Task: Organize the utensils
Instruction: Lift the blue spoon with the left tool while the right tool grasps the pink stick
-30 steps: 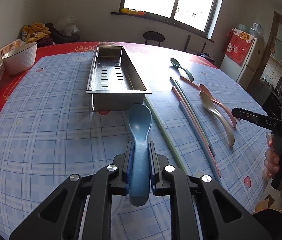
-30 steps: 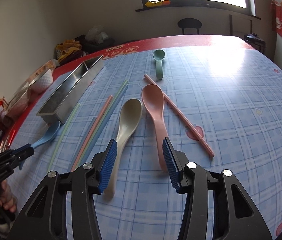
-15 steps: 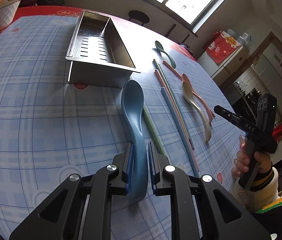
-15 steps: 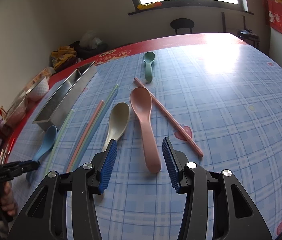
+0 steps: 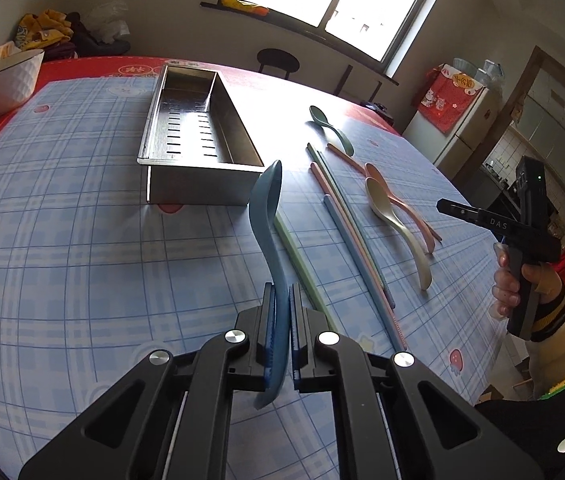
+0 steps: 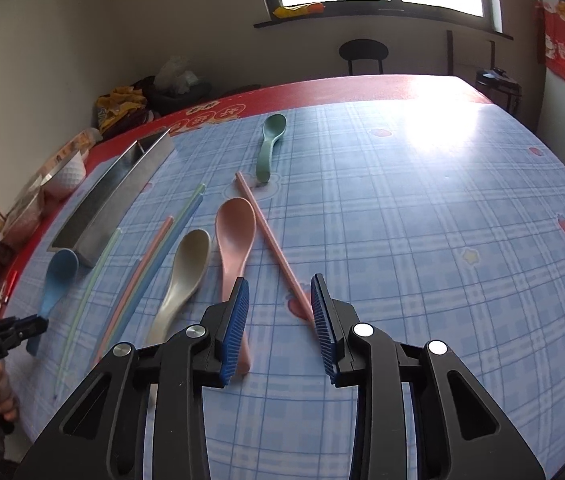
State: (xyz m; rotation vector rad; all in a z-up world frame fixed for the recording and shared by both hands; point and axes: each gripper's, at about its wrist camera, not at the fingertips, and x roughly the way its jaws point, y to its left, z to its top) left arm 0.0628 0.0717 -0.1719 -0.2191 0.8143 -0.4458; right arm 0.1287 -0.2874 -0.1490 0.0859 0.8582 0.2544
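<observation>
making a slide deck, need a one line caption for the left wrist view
Left gripper clamps a blue spoon by its handle, bowl pointing toward the empty steel tray.

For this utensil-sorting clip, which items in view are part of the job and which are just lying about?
Part of the job:
- blue spoon, clamped in the left gripper
- metal tray
- beige spoon, pink spoon, green spoon
- loose chopsticks
- right gripper, open over the pink spoon's handle

Lying about:
- white bowl
- snack bags
- black stool
</observation>
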